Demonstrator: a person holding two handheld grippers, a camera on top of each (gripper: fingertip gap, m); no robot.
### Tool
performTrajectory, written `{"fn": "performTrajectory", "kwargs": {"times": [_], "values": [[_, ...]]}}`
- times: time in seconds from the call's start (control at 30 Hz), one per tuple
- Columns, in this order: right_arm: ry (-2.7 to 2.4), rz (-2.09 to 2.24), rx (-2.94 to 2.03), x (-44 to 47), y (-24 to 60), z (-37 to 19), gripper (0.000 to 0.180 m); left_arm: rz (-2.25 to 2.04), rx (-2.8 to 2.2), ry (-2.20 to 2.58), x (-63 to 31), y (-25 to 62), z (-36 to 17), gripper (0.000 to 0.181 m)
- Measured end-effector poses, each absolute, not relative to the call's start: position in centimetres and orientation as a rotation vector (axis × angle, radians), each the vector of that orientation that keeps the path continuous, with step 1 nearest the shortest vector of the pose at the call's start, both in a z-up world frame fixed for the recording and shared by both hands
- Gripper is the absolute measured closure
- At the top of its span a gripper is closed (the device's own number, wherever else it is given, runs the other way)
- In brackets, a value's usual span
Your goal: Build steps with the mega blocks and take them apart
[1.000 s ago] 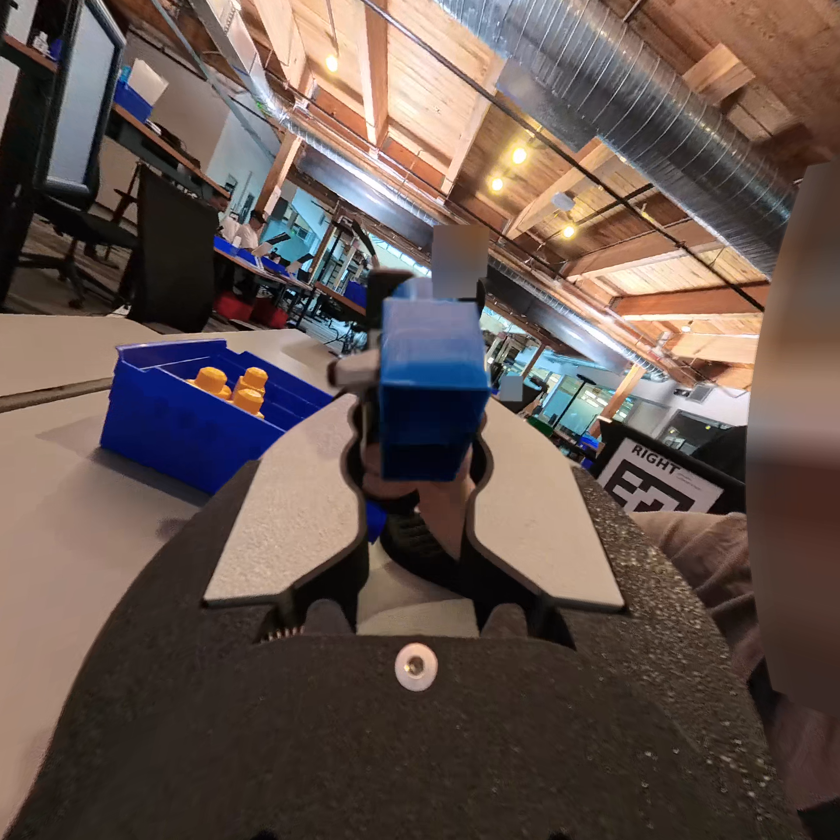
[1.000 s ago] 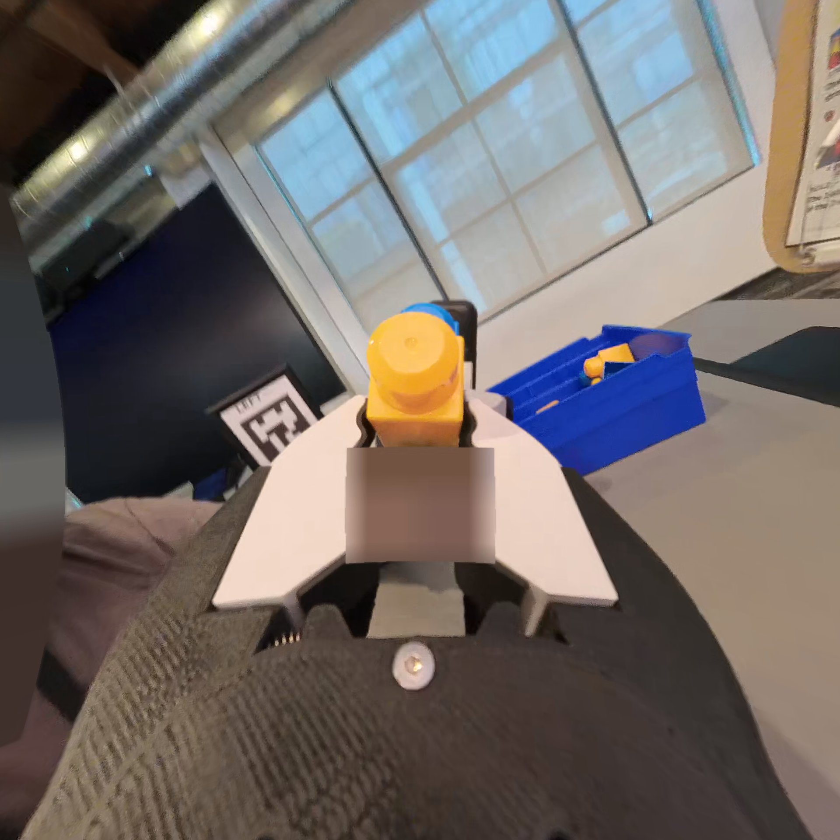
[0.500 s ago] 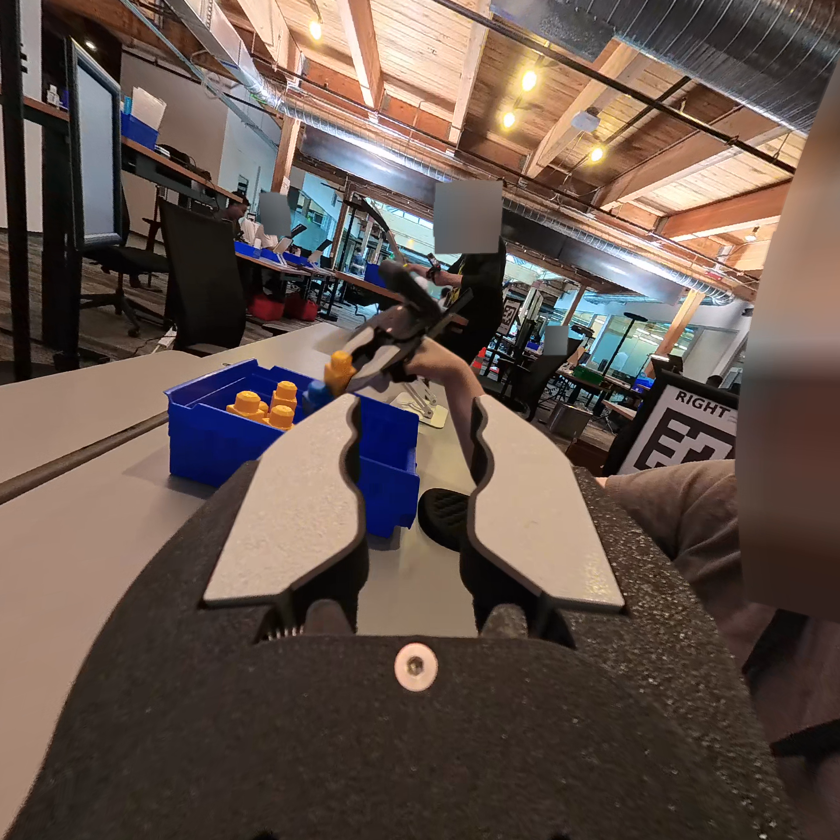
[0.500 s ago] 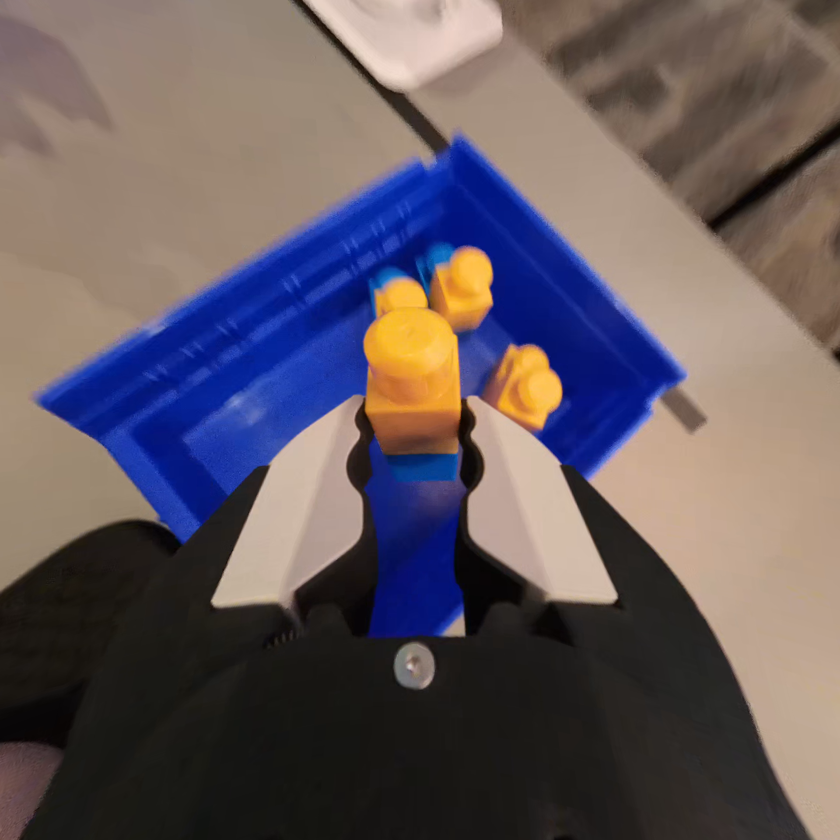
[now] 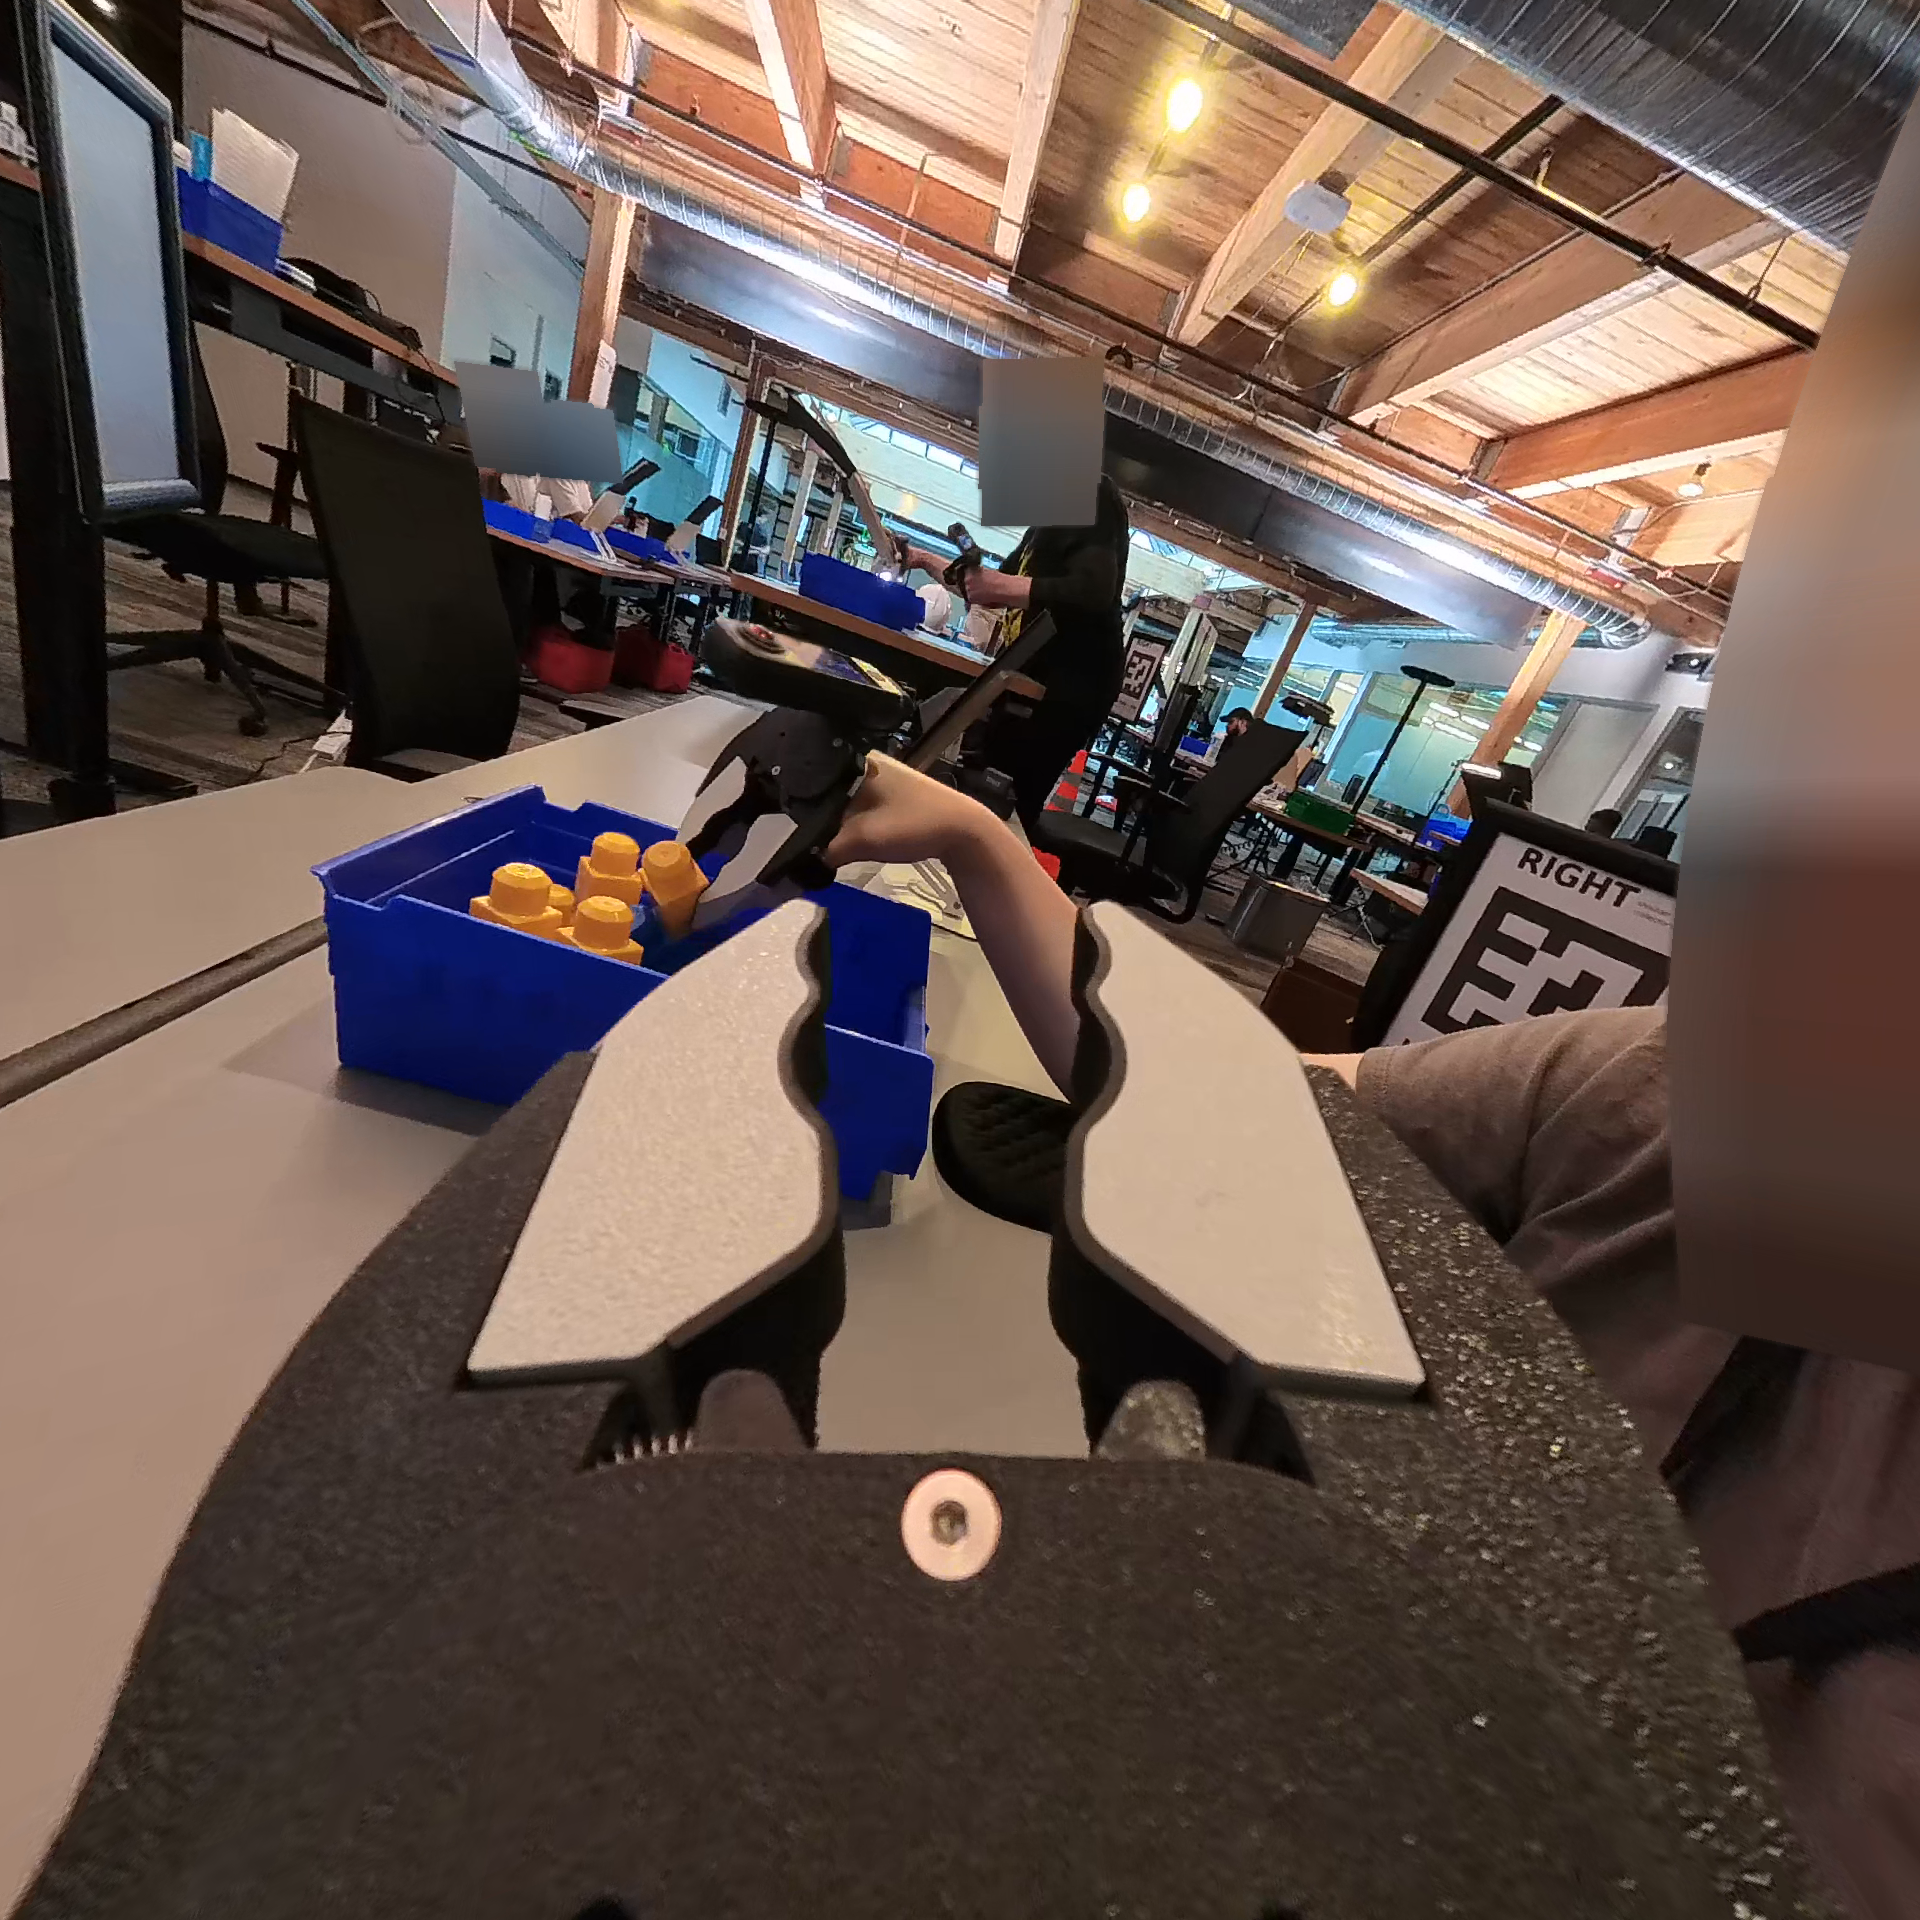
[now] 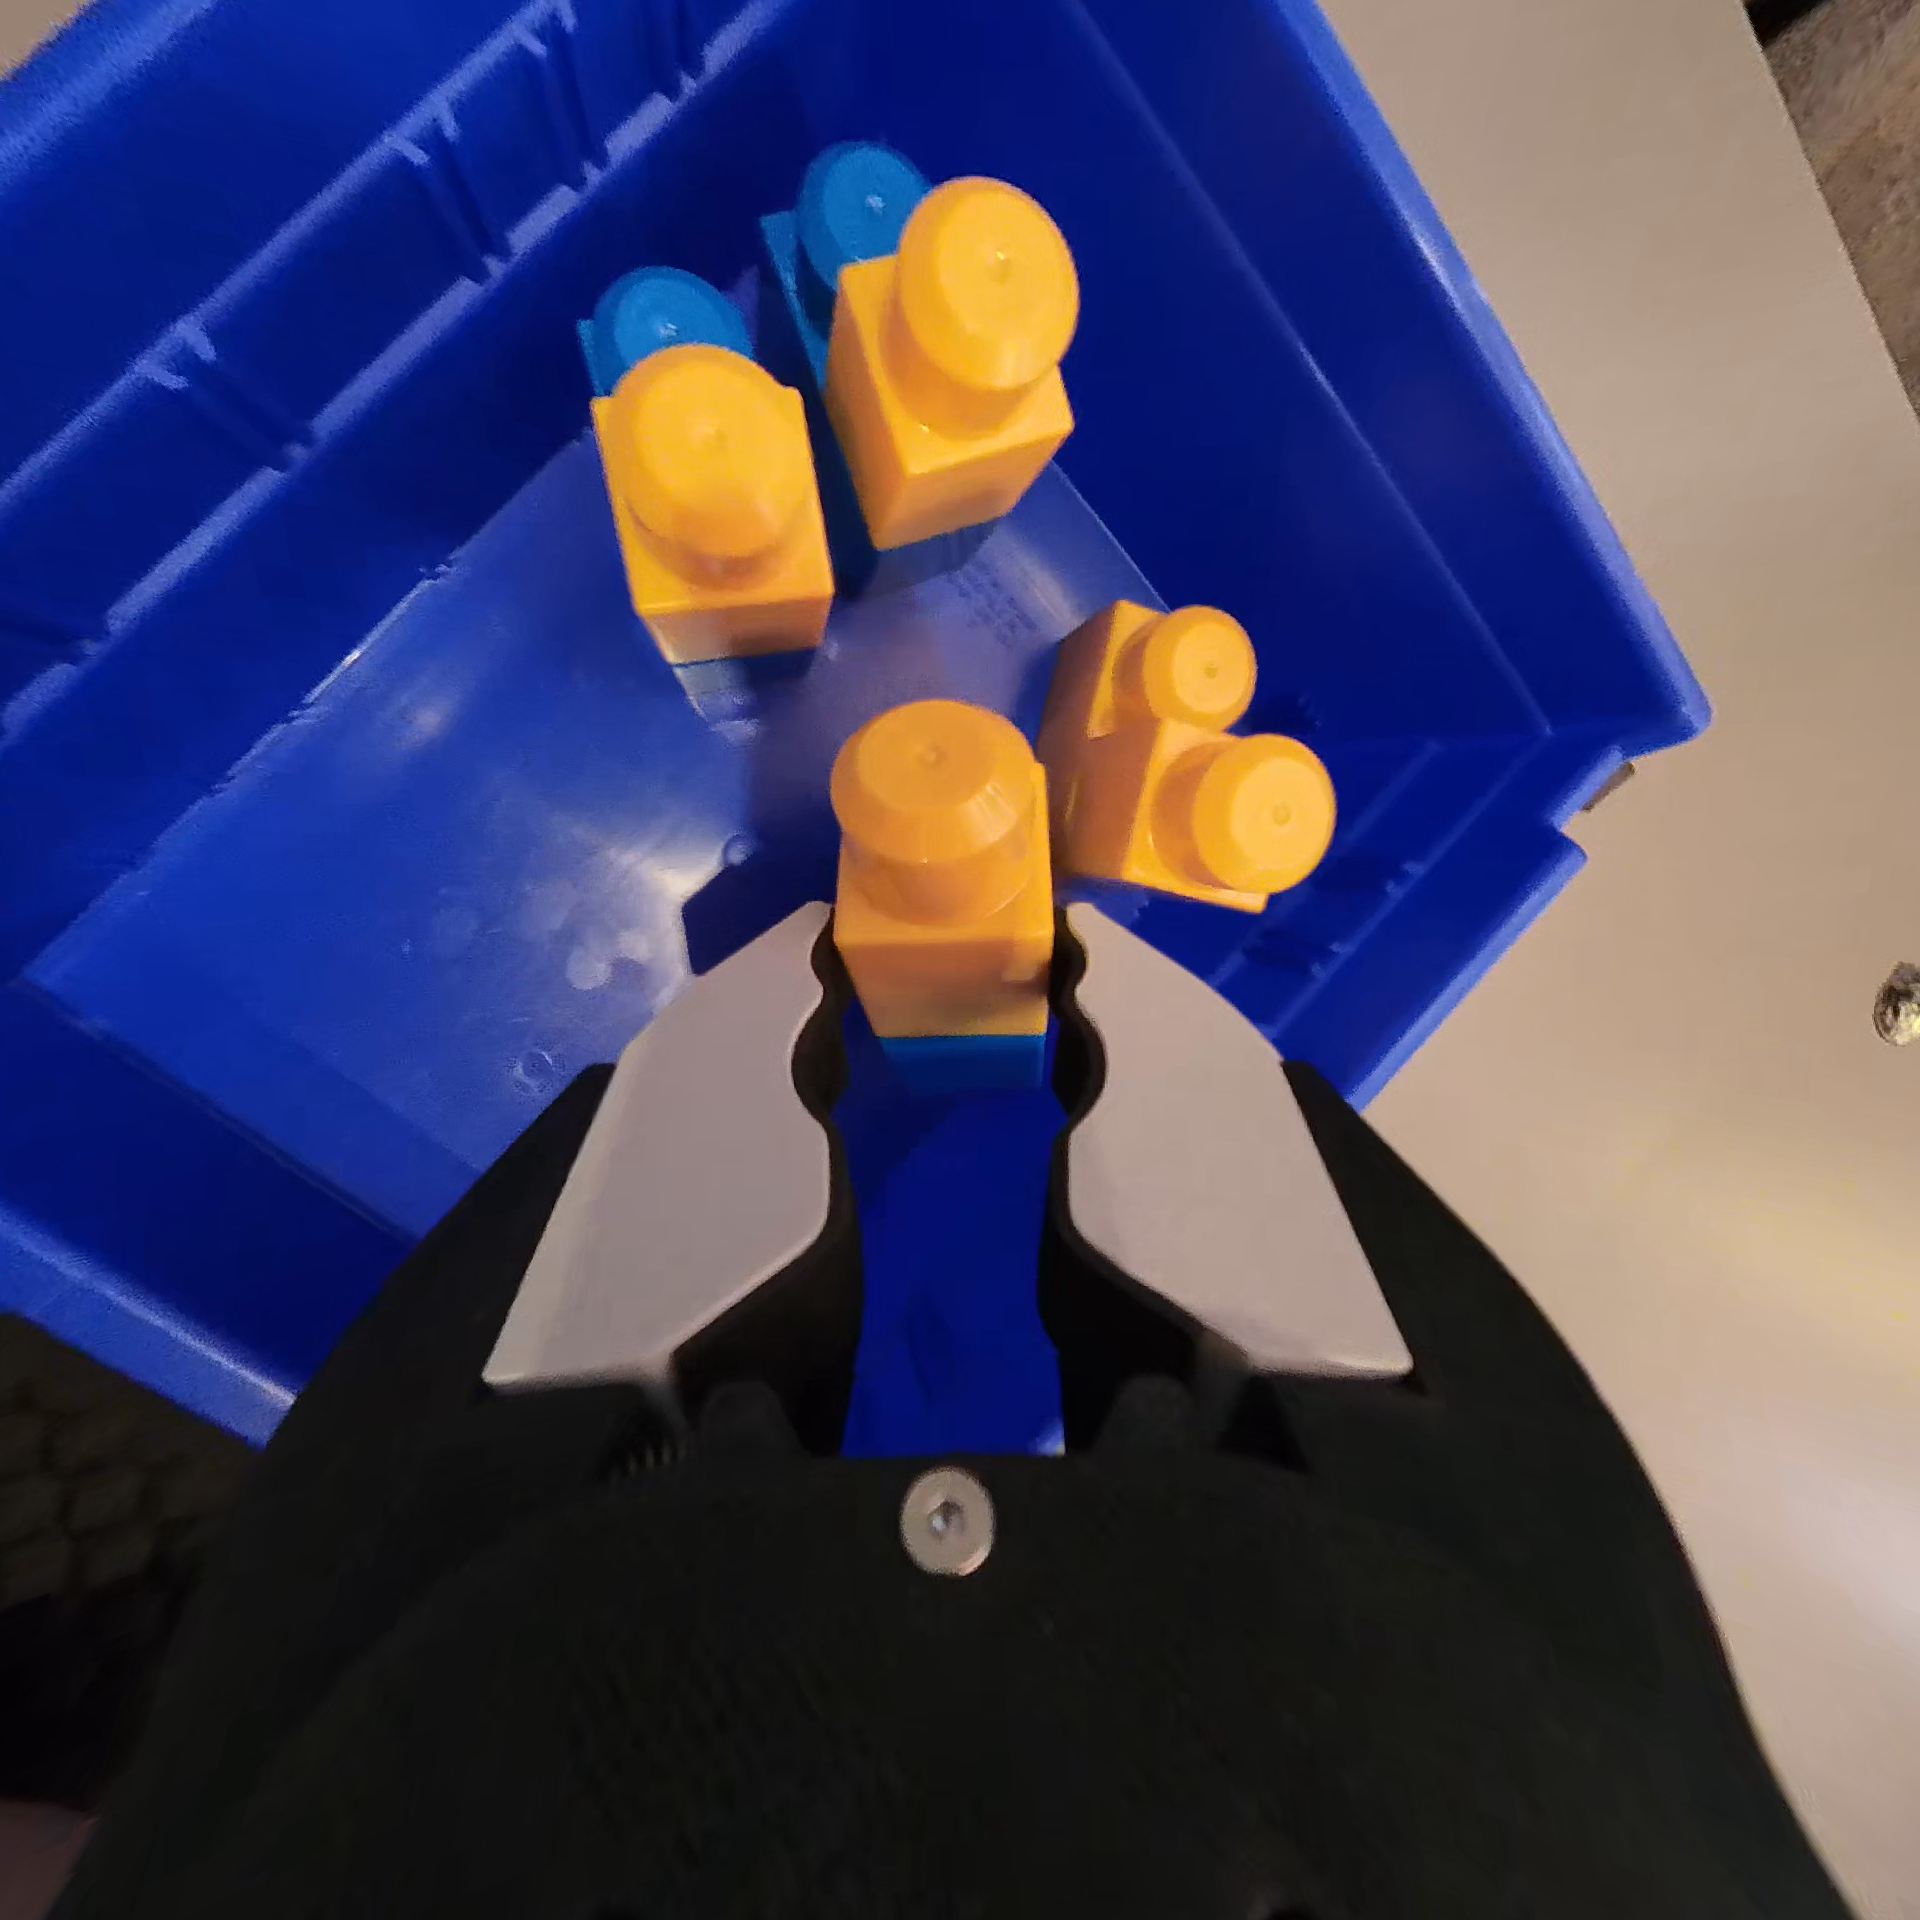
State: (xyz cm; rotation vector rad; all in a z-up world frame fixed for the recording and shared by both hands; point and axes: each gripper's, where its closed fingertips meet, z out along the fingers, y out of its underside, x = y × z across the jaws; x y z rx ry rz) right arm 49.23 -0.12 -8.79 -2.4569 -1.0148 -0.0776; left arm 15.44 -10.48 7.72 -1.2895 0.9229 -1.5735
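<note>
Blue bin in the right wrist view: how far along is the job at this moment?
Done: two orange-on-blue step pieces stand in the blue bin, and a two-stud orange block lies tipped beside them. In hand: the right gripper is shut on a third orange-on-blue piece, low inside the bin. The left gripper is open and empty. Left: release the piece; taking any apart looks undone.

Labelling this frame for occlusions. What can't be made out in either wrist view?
- Right wrist view: the underside of the held orange-on-blue step is hidden by the right gripper, so whether it touches the blue bin floor is unclear.
- Right wrist view: the bin's near corner is cut off by the gripper body.
- Left wrist view: blue blocks are hidden behind the bin wall; only orange tops show.
- Left wrist view: left gripper hides the table behind it.
</note>
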Motion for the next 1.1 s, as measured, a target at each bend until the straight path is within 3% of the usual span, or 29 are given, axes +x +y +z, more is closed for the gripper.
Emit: {"fn": "performTrajectory", "kwargs": {"times": [0.7,0.87,1.1], "values": [[-0.974,-0.017,-2.603,49.8,-0.7,-11.5,0.140,-1.600,-1.309,0.946,16.0,-10.9,7.2,0.136],[-0.924,0.069,-2.526,50.0,-1.8,-8.1,0.137,-1.612,-1.297,0.934,15.8,-10.9,7.7,0.136],[-0.646,-0.058,-2.295,52.2,3.0,-3.6,0.138,-1.620,-1.283,0.926,15.7,-10.7,8.4,0.136]]}}
